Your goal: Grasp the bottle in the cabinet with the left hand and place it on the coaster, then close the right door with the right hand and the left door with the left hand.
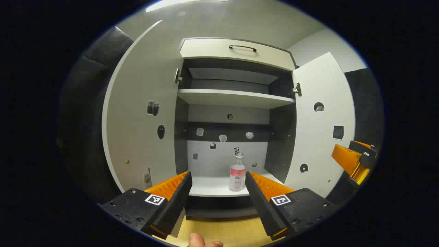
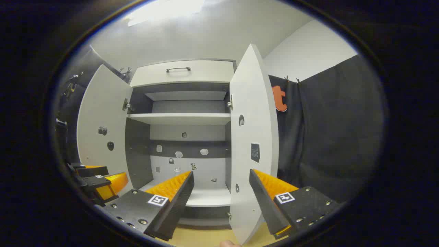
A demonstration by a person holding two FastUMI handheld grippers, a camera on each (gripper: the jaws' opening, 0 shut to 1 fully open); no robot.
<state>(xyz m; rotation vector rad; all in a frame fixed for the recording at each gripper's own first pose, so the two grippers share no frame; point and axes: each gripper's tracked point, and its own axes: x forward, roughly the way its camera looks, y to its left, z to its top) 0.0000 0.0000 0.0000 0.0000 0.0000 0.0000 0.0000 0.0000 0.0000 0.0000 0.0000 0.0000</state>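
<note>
A clear bottle (image 1: pixel 237 173) with a pink label and a pale cap stands upright near the front edge of the lower cabinet shelf (image 1: pixel 212 187). My left gripper (image 1: pixel 218 180) is open in front of the cabinet, short of the bottle, which appears between its fingers, close to the right one. Both cabinet doors stand open: the left door (image 1: pixel 142 113) and the right door (image 1: pixel 324 123). In the right gripper view my right gripper (image 2: pixel 221 180) is open, with the right door's edge (image 2: pixel 252 144) between its fingers. The bottle's cap (image 2: pixel 177 169) peeks over the left finger there.
An upper shelf (image 1: pixel 236 97) and a drawer with a dark handle (image 1: pixel 242 47) sit above. Small stickers dot the back wall and the doors. A wooden tabletop (image 1: pixel 223 231) lies below the cabinet. The other gripper (image 1: pixel 355 159) shows at the right edge of the left gripper view.
</note>
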